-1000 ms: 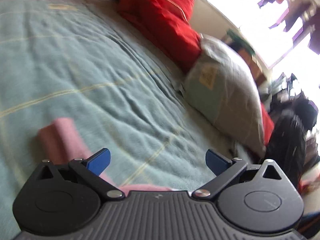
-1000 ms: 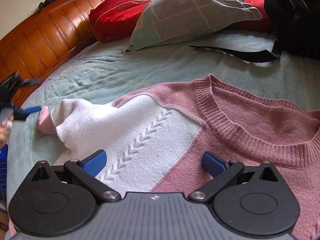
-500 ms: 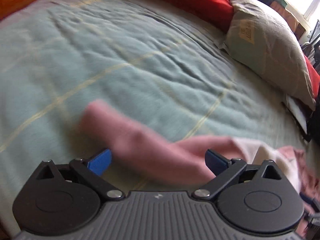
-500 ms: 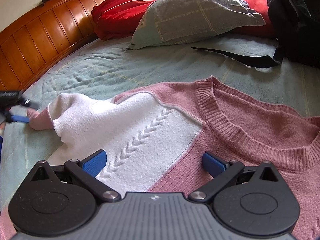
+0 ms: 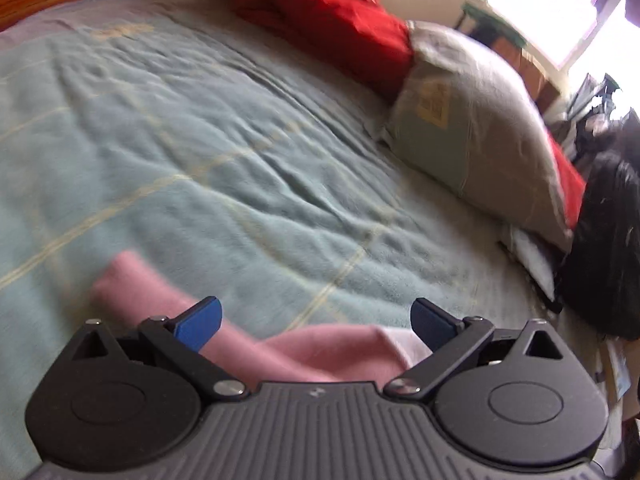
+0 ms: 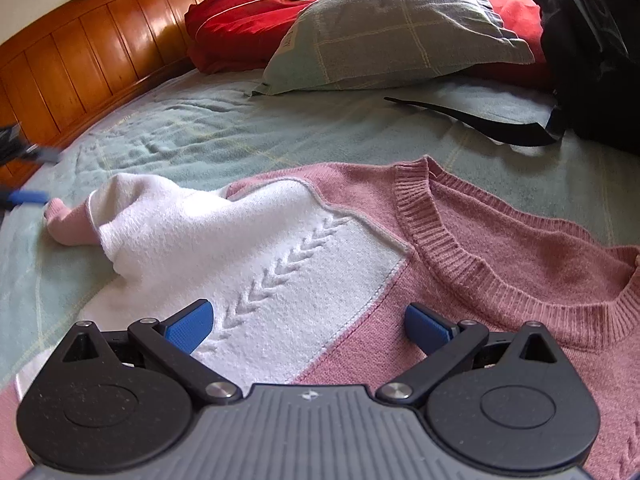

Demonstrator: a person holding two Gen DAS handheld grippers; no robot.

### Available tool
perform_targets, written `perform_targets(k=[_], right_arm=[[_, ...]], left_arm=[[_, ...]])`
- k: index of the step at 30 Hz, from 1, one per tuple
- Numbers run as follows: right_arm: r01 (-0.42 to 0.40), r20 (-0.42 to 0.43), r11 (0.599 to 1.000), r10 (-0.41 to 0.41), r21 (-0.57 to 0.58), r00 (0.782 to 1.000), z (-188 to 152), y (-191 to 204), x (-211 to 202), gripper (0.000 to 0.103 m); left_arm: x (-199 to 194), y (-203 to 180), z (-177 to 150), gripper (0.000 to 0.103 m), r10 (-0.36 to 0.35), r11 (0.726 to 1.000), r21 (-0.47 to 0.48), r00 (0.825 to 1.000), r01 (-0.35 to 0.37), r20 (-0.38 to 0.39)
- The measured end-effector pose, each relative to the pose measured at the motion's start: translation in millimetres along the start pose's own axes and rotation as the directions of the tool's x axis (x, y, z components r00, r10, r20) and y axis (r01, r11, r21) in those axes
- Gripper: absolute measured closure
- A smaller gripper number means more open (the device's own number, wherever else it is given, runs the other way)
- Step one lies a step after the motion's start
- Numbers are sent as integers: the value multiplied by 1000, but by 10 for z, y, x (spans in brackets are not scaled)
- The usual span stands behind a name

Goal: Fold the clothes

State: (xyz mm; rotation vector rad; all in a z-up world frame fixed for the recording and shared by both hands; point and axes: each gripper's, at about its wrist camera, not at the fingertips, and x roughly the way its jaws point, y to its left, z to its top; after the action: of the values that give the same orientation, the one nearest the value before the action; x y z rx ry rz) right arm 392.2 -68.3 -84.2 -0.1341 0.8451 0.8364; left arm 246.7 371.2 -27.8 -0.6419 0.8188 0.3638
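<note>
A pink and white knitted sweater (image 6: 460, 240) lies flat on the bed, its ribbed neckline facing the right wrist camera. Its white sleeve with a pink cuff (image 6: 66, 224) stretches out to the left. My right gripper (image 6: 308, 326) hovers open just above the sweater's chest, nothing between its blue pads. In the left wrist view the pink cuff end of the sleeve (image 5: 160, 300) lies on the blanket, blurred. My left gripper (image 5: 316, 322) is open above it, holding nothing. The left gripper's blue fingertips (image 6: 28, 197) show at the left edge of the right wrist view, beside the cuff.
A light green blanket (image 5: 180, 140) covers the bed. A red pillow (image 6: 248, 12) and a grey-green checked pillow (image 6: 392, 36) lean by the wooden headboard (image 6: 80, 64). A black bag (image 6: 592, 48) with a loose strap (image 6: 480, 120) sits at the right.
The left gripper has swung about over the sleeve's cuff, its view tilting down and back up; the cuff has shifted slightly on the blanket. The right gripper has stayed nearly still over the sweater.
</note>
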Motion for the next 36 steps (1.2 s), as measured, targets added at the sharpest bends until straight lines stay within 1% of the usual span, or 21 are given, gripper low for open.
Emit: perform_targets(k=[3, 5, 8, 11, 13, 15, 16, 18, 20, 24, 27, 30, 33, 36], right_arm=[[7, -8, 1000, -7, -10, 1000, 3, 33, -32, 0], [-5, -7, 1000, 5, -9, 1000, 4, 34, -49, 0], [-11, -7, 1000, 11, 2, 1000, 2, 13, -41, 0], [-12, -5, 1000, 12, 8, 1000, 2, 3, -37, 0], [-8, -5, 1000, 8, 7, 1000, 3, 9, -33, 0], [-7, -4, 1000, 7, 9, 1000, 3, 8, -31, 0], [-7, -4, 1000, 7, 10, 1000, 2, 7, -30, 0], [-7, -2, 1000, 7, 10, 1000, 1, 5, -25, 0], [-5, -1, 1000, 5, 7, 1000, -3, 9, -17, 0], [0, -1, 1000, 0, -1, 1000, -8, 17, -12, 0], [-2, 0, 1000, 2, 2, 1000, -7, 16, -16, 0], [-5, 1, 1000, 5, 6, 1000, -4, 9, -17, 0], [-3, 2, 1000, 3, 3, 1000, -6, 16, -8, 0], [2, 4, 1000, -2, -4, 1000, -8, 25, 2, 0]], left_arm=[[271, -46, 2, 3, 43, 999, 20, 998, -42, -54], [320, -23, -67, 3, 69, 998, 17, 996, -68, -65], [185, 37, -216, 3, 64, 998, 25, 996, -63, -62], [-8, 126, -385, 3, 74, 997, 35, 994, -71, -79], [-175, 203, -494, 3, 84, 996, 19, 994, -83, -65], [-367, 277, -593, 3, 114, 993, -2, 993, -114, -9], [-467, 324, -644, 3, 115, 993, -23, 993, -115, 25], [-632, 451, -761, 3, 80, 993, -93, 995, -74, 67], [-736, 560, -901, 3, 24, 987, -159, 995, -8, 96], [-751, 707, -1163, 3, -89, 959, -258, 988, 119, 124], [-625, 808, -1260, 3, -108, 940, -308, 985, 145, 135], [-538, 931, -1271, 2, -133, 914, -357, 973, 194, 189], [-473, 1068, -1198, 2, -144, 887, -402, 963, 228, 230], [-412, 1217, -1119, 5, -139, 858, -445, 950, 257, 280]])
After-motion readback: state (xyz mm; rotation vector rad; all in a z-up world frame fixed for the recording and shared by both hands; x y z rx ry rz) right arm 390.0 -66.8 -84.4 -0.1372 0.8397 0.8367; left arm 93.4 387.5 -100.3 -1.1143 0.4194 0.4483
